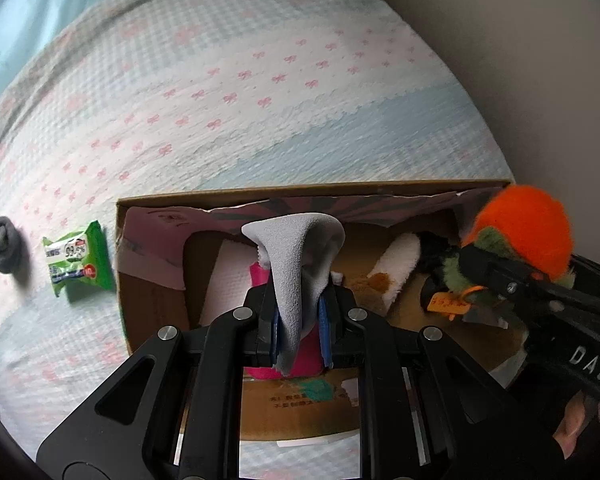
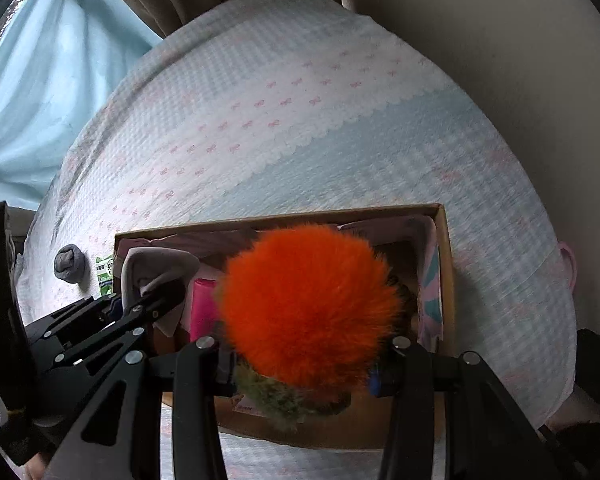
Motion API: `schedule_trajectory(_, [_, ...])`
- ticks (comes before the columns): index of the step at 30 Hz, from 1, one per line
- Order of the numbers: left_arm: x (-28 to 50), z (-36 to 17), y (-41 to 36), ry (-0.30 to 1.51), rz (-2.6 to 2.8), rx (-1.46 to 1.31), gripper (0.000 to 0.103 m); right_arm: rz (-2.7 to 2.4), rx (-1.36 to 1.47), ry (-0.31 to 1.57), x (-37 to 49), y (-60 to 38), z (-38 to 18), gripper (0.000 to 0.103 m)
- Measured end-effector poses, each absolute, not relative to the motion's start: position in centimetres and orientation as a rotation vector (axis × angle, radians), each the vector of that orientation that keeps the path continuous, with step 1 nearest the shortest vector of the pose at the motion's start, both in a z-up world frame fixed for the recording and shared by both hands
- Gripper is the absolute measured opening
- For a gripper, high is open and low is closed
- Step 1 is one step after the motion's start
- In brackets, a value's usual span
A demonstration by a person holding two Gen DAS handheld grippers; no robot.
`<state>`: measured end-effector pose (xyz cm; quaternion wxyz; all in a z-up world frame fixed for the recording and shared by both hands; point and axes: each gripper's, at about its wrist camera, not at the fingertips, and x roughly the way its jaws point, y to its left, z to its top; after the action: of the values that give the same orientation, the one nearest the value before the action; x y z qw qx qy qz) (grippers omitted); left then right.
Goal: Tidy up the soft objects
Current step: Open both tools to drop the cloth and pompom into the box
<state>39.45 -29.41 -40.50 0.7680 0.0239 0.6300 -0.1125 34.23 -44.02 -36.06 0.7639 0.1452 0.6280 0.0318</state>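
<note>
My left gripper [image 1: 298, 320] is shut on a grey cloth [image 1: 296, 256] that sticks up between its blue pads, over the open cardboard box [image 1: 260, 190]. My right gripper [image 2: 304, 368] is shut on a fluffy orange plush with green fur at its base [image 2: 308, 304], also above the box [image 2: 446, 264]. In the left wrist view the right gripper [image 1: 512, 280] comes in from the right with the orange plush [image 1: 528, 232] and its orange tag. Inside the box lie a pink item [image 1: 304, 364], a white towel [image 1: 228, 276] and a brown and white plush [image 1: 392, 272].
The box rests on a bed cover with pink bows [image 1: 240, 92]. Left of the box lie a green wipes pack [image 1: 80, 266] and a rolled grey sock [image 1: 2, 244]. A light blue curtain [image 2: 40, 80] hangs at the back left, a wall at the right.
</note>
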Motion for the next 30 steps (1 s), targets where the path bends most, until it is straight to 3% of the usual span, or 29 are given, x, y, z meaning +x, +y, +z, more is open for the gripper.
schedule_trajectory(2, [39.5,-40.5,-29.5,1.374,-0.242,0.074,0.013,0.065,0.351,1.376,34.7,-44.5,-36.3,0.041])
schedule_trajectory(4, [39.4,-40.3,-29.4,1.390,-0.255,0.081,0.023,0.057,0.379,1.388,35.0,-44.8,-36.5,0.044])
schedule_trajectory(5, [39.3,-40.3,-29.4,1.401,-0.255,0.089,0.053,0.054,0.385,1.390,35.1,-45.0,-36.6,0.051])
schedule_trajectory(6, [39.1,-40.3,-29.5,1.407,-0.248,0.102,0.098,0.050,0.391,1.383,35.2,-45.0,-36.5,0.057])
schedule_trajectory(7, [38.8,-40.2,-29.4,1.397,-0.244,0.110,0.102,0.046,0.396,1.371,35.2,-45.1,-36.5,0.077])
schedule_trajectory(8, [38.5,-40.0,-29.3,1.385,-0.247,0.107,0.103,0.044,0.400,1.360,35.1,-45.2,-36.4,0.100])
schedule_trajectory(9, [38.2,-40.1,-29.2,1.388,-0.247,0.105,0.103,0.043,0.401,1.351,35.0,-45.2,-36.3,0.103])
schedule_trajectory(22, [36.4,-37.9,-28.0,1.379,-0.236,0.092,0.103,0.046,0.374,1.340,33.1,-44.6,-35.0,0.103])
schedule_trajectory(30, [34.5,-33.3,-26.1,1.316,-0.227,0.062,0.103,0.046,0.296,1.269,31.7,-43.5,-30.9,0.103])
